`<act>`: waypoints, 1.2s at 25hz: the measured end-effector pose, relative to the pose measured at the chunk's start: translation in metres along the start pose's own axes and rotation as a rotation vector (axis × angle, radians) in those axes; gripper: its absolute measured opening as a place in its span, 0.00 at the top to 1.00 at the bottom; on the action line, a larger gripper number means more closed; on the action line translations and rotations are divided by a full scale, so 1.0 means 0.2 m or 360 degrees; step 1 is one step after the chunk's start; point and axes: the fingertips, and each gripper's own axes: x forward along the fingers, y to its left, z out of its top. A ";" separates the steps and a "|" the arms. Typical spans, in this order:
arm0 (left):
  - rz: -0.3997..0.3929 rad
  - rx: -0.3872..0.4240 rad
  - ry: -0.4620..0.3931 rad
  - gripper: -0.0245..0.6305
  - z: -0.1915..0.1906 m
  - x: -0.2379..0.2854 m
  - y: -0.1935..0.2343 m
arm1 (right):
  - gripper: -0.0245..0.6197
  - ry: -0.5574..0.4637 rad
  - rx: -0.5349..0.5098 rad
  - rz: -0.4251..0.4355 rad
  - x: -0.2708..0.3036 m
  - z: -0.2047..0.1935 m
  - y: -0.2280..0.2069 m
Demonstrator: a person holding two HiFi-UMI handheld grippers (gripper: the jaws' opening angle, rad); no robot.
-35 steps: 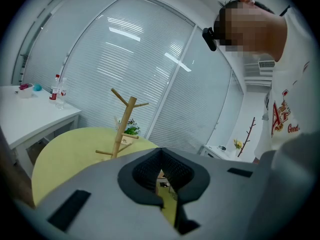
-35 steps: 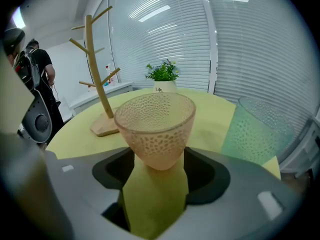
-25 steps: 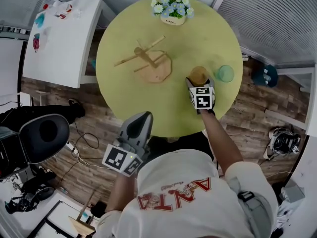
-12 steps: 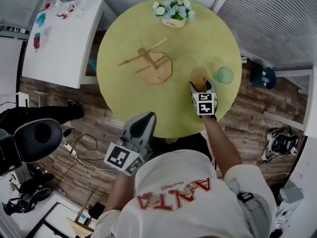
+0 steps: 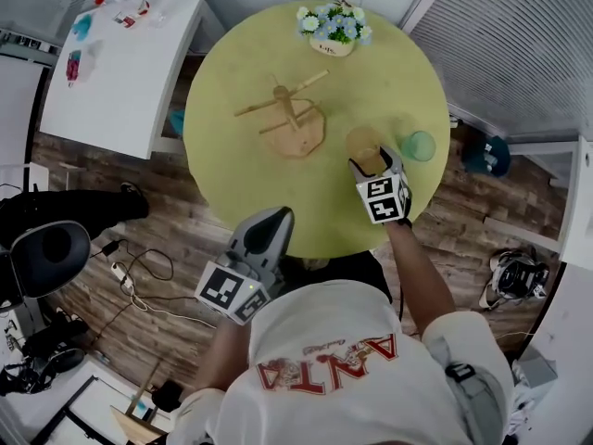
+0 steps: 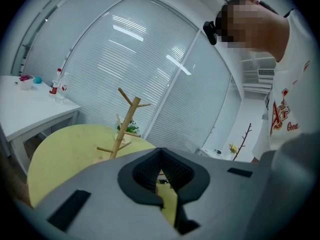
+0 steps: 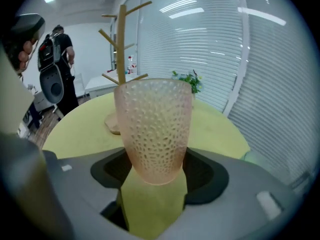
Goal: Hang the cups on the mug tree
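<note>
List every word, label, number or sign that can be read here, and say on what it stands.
"ANTA": red print, upside down in the head view, on the person's white T-shirt.
"Goo": red print on that shirt, cut off, left gripper view.
Label on the white flower pot: too small to read.
Labels on the clear bottles: too blurred.
Square markers on the left gripper and right gripper: patterns, no letters.
</note>
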 end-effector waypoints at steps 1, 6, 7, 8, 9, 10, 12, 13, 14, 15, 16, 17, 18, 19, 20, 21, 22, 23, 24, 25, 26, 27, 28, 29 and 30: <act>-0.0003 -0.0003 -0.0012 0.95 0.01 -0.01 0.00 | 0.49 0.0002 -0.0063 0.0016 -0.01 0.05 0.01; -0.0013 -0.0011 -0.0073 0.95 0.05 -0.03 0.01 | 0.49 0.0045 -0.0258 0.0072 -0.03 0.21 -0.01; -0.0012 -0.0015 -0.0083 0.95 0.06 -0.03 0.02 | 0.49 0.0080 -0.0347 0.0073 -0.03 0.23 -0.02; -0.0009 -0.0019 -0.0090 0.95 0.06 -0.04 0.03 | 0.49 0.0116 -0.0447 0.0071 -0.02 0.25 -0.02; -0.0005 -0.0024 -0.0096 0.95 0.06 -0.05 0.03 | 0.49 0.0148 -0.0545 0.0067 -0.01 0.26 -0.02; -0.0002 -0.0029 -0.0104 0.95 0.06 -0.06 0.04 | 0.49 0.0176 -0.0631 0.0063 0.00 0.28 -0.02; 0.0000 -0.0035 -0.0126 0.95 0.07 -0.07 0.05 | 0.49 0.0221 -0.0765 0.0052 0.02 0.30 -0.04; 0.0001 -0.0038 -0.0136 0.95 0.07 -0.08 0.06 | 0.49 0.0241 -0.0818 0.0044 0.03 0.32 -0.05; 0.0002 -0.0041 -0.0145 0.95 0.07 -0.09 0.06 | 0.49 0.0261 -0.0867 0.0034 0.05 0.33 -0.05; 0.0004 -0.0045 -0.0151 0.95 0.07 -0.10 0.07 | 0.49 0.0281 -0.0913 0.0025 0.07 0.34 -0.06; 0.0008 -0.0050 -0.0157 0.95 0.08 -0.11 0.08 | 0.49 0.0300 -0.0957 0.0017 0.09 0.35 -0.07; 0.0013 -0.0055 -0.0163 0.95 0.08 -0.12 0.09 | 0.49 0.0317 -0.0997 0.0012 0.11 0.36 -0.08; 0.0020 -0.0059 -0.0168 0.95 0.08 -0.13 0.10 | 0.49 0.0332 -0.1036 0.0008 0.12 0.37 -0.09; 0.0027 -0.0064 -0.0171 0.95 0.08 -0.13 0.10 | 0.49 0.0345 -0.1072 0.0006 0.14 0.38 -0.09; 0.0035 -0.0067 -0.0173 0.95 0.08 -0.14 0.11 | 0.49 0.0359 -0.1108 0.0004 0.16 0.39 -0.10; 0.0043 -0.0072 -0.0175 0.95 0.07 -0.15 0.11 | 0.49 0.0373 -0.1145 -0.0001 0.18 0.40 -0.10; 0.0049 -0.0076 -0.0177 0.95 0.07 -0.16 0.12 | 0.49 0.0387 -0.1187 -0.0008 0.19 0.41 -0.11; 0.0055 -0.0081 -0.0181 0.95 0.07 -0.16 0.12 | 0.49 0.0402 -0.1238 -0.0020 0.21 0.42 -0.13; 0.0060 -0.0087 -0.0185 0.95 0.07 -0.17 0.13 | 0.49 0.0416 -0.1299 -0.0034 0.22 0.43 -0.14; 0.0065 -0.0095 -0.0190 0.95 0.07 -0.18 0.14 | 0.49 0.0430 -0.1371 -0.0051 0.23 0.44 -0.14; 0.0070 -0.0105 -0.0196 0.95 0.07 -0.18 0.15 | 0.49 0.0443 -0.1452 -0.0069 0.24 0.46 -0.15; 0.0074 -0.0115 -0.0202 0.95 0.07 -0.19 0.16 | 0.49 0.0455 -0.1539 -0.0089 0.25 0.47 -0.15; 0.0080 -0.0124 -0.0208 0.95 0.07 -0.20 0.16 | 0.49 0.0469 -0.1626 -0.0108 0.26 0.49 -0.16; 0.0085 -0.0132 -0.0213 0.95 0.07 -0.21 0.17 | 0.49 0.0484 -0.1712 -0.0127 0.27 0.50 -0.16; 0.0089 -0.0140 -0.0216 0.95 0.07 -0.21 0.18 | 0.49 0.0497 -0.1803 -0.0148 0.27 0.52 -0.16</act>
